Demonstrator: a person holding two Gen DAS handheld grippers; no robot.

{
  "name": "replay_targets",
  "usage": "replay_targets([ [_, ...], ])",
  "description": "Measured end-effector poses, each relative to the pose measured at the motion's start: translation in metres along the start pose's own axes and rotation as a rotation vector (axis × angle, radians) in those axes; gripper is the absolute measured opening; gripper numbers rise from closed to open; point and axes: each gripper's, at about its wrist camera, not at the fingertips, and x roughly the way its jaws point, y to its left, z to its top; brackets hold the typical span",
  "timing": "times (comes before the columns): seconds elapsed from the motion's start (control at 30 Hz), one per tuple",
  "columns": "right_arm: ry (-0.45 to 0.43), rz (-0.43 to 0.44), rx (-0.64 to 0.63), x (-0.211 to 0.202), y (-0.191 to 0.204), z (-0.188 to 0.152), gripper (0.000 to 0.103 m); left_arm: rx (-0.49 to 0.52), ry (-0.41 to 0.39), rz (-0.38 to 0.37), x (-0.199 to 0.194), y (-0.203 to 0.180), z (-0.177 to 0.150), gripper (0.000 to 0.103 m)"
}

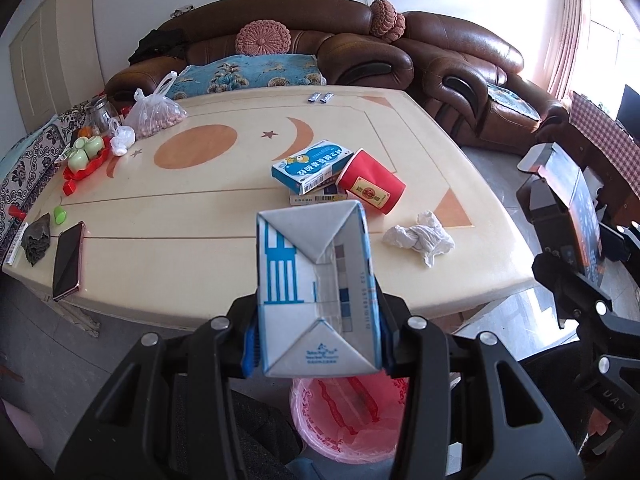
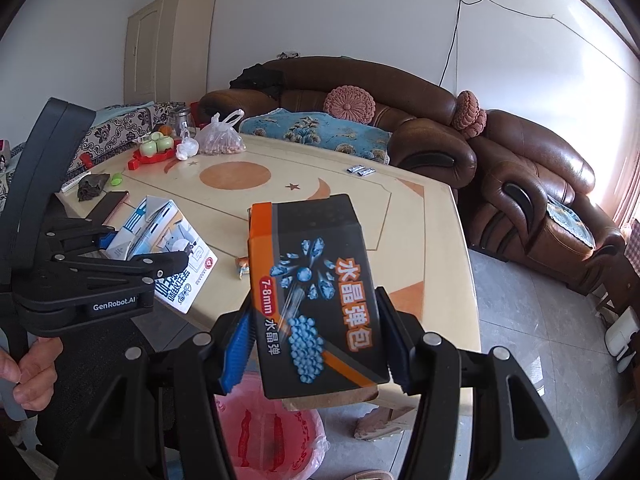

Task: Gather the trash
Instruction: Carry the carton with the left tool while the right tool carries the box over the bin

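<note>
Above the pink-lined bin (image 1: pixel 347 416), just off the near edge of the cream table (image 1: pixel 200 208), the left gripper (image 1: pixel 316 340) is clamped on a white-and-blue milk carton (image 1: pixel 316 288), its blue pads pressed to the carton's two sides and the folded base turned toward the camera; the carton hangs directly over the bin's mouth, clear of the table top; the right gripper (image 2: pixel 320 344) is likewise closed tight around a black-and-orange box (image 2: pixel 316 296) printed with blue crystal beads, held tilted over the same bin (image 2: pixel 272 436), which shows below it in the right wrist view; in the left wrist view this box (image 1: pixel 568 216) sits at the far right, off the table's right corner; further in on the table from the bin lie a red paper cup (image 1: pixel 370 182) on its side, touching a blue medicine box (image 1: pixel 310 164) stacked on another flat box, and a crumpled white tissue (image 1: pixel 420 236) just to the right of the cup, nearer the table's edge; a dark phone (image 1: pixel 68 260) lies near the table's left edge, well apart from the cup; a brown leather sofa (image 1: pixel 400 52) stands beyond the table's far side.
</note>
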Motion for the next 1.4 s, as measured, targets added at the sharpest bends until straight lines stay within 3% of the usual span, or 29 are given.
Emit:
replay_targets([
  [0.57,0.011,0.014,0.000,-0.029,0.021,-0.022,0.055,0.071,-0.009,-0.017,-0.019,-0.019,-0.029,0.044],
  [1.4,0.160,0.070,0.001,0.022,0.040,-0.061,0.055,0.105,0.155,-0.024,0.031,-0.018,-0.078,0.044],
])
